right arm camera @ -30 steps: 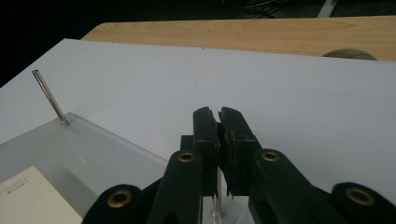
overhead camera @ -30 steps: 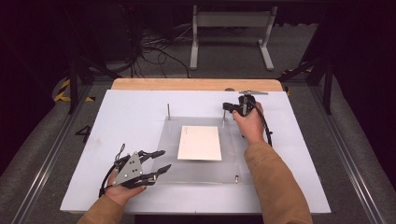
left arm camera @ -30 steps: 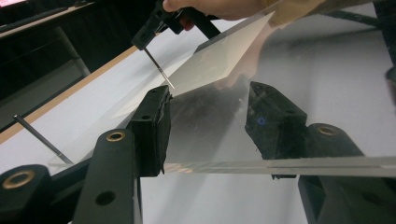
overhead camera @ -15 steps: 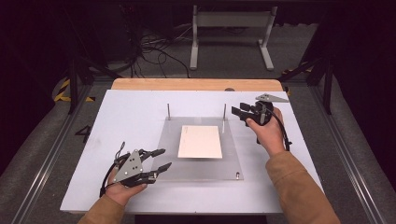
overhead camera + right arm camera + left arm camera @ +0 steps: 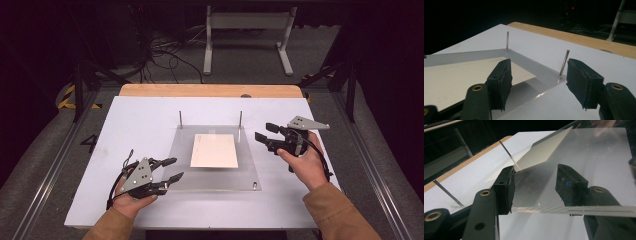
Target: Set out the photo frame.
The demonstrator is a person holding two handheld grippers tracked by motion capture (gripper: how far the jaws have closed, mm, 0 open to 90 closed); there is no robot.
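While the left tool (image 5: 170, 169) waits half open at the clear plate's (image 5: 250, 170) edge on the counter (image 5: 140, 120), the right tool (image 5: 263, 134), just opening, holds nothing beside the pins (image 5: 240, 119). Next comes a careful grab.

High view: above the near edge, looking forward and down over the whole table (image 5: 150, 115). Both gripper views sit low and close, sharing the clear plate (image 5: 250, 172) with it.
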